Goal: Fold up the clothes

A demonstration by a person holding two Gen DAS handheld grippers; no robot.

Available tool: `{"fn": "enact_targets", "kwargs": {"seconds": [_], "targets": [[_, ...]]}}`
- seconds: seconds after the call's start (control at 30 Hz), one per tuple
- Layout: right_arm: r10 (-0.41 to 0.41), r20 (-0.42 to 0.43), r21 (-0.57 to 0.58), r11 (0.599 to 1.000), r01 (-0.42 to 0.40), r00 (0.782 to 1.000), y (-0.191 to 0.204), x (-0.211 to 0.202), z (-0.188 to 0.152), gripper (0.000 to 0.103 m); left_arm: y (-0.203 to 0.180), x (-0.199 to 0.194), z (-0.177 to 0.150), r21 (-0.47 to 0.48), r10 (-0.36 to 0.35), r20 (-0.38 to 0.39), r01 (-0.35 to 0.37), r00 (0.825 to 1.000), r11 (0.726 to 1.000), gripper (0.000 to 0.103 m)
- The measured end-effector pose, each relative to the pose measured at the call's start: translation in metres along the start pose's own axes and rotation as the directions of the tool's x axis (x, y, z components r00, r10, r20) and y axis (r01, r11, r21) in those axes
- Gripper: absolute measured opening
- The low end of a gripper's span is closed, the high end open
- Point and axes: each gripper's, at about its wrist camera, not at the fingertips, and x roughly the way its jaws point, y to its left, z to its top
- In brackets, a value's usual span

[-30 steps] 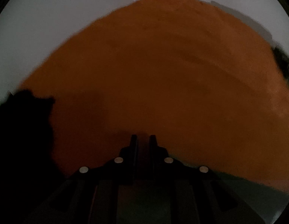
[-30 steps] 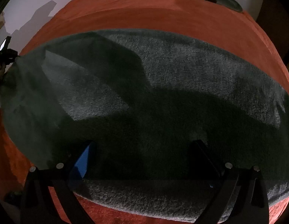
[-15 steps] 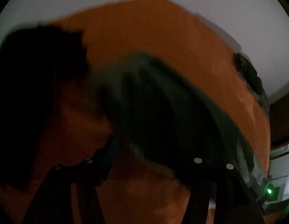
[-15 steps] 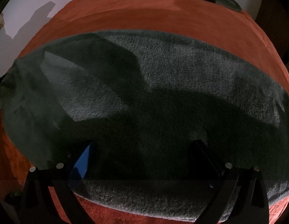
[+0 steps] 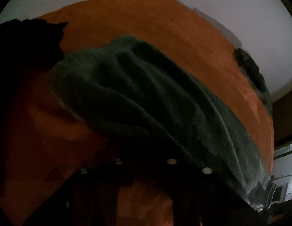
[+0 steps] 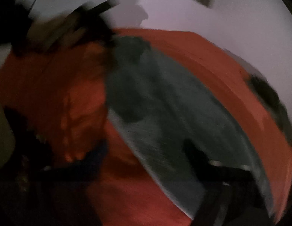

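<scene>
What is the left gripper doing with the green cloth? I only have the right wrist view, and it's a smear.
Observer: In the left wrist view, the left gripper looks shut at the near edge of the dark green cloth. Its fingers are in deep shadow, so I can't see the bite itself.
Operator: Does the cloth lie flat there?
Observer: No. It is gathered into long rounded ridges lying across the orange cover.
</scene>
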Motion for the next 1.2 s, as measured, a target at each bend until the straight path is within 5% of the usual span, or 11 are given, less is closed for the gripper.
{"fn": "enact_targets", "kwargs": {"seconds": [0.07,0.27,0.47,0.53,0.6,0.7,0.97,1.0,1.03,1.07,1.2], "targets": [[-0.071,-0.033,-0.083,0.994,0.068,0.997,0.008,0.031,0.002,0.043,0.002,-0.003,0.001,-0.007,0.008,-0.016,-0.008,1.0,1.0,0.011],[-0.163,0.033,-0.316,0.935,0.165,0.986,0.049,0.08,0.043,0.043,0.009,-0.011,0.004,-0.025,0.032,-0.064,-0.034,0.997,0.999,0.014],[-0.263,0.049,-0.469,0.846,0.255,0.963,0.075,0.134,0.049,0.037,0.035,-0.013,0.005,-0.109,-0.009,-0.118,-0.003,0.993,0.994,0.034],[-0.255,0.042,-0.45,0.859,0.246,0.966,0.069,0.133,0.047,0.011,0.052,-0.025,-0.002,-0.168,-0.045,-0.113,0.026,0.993,0.985,0.037],[-0.182,0.043,-0.373,0.909,0.185,0.982,0.055,0.118,0.053,0.011,0.069,-0.043,-0.013,-0.217,-0.083,-0.095,0.061,0.992,0.974,0.039],[-0.085,0.095,-0.272,0.956,0.108,0.992,0.037,0.08,0.059,0.01,0.084,-0.051,-0.024,-0.249,-0.123,-0.08,0.1,0.989,0.963,0.058],[-0.05,0.043,-0.284,0.957,0.06,0.998,0.032,0.094,0.061,0.01,0.095,-0.036,-0.038,-0.265,-0.202,-0.078,0.175,0.976,0.948,0.061],[-0.045,0.036,-0.289,0.956,0.053,0.998,0.033,0.1,0.061,0.01,0.097,-0.034,-0.04,-0.267,-0.212,-0.077,0.184,0.974,0.946,0.06],[-0.04,0.03,-0.293,0.955,0.047,0.999,0.033,0.107,0.061,0.01,0.098,-0.039,-0.041,-0.249,-0.191,-0.058,0.171,0.98,0.953,0.026],[-0.034,0.023,-0.297,0.954,0.04,0.999,0.033,0.113,0.061,0.01,0.099,-0.044,-0.043,-0.226,-0.164,-0.033,0.153,0.986,0.962,0.009],[-0.016,0.003,-0.295,0.955,0.016,1.0,0.031,0.128,0.062,0.01,0.106,-0.054,-0.084,-0.219,-0.09,-0.012,0.085,0.996,0.972,0.009]]}}
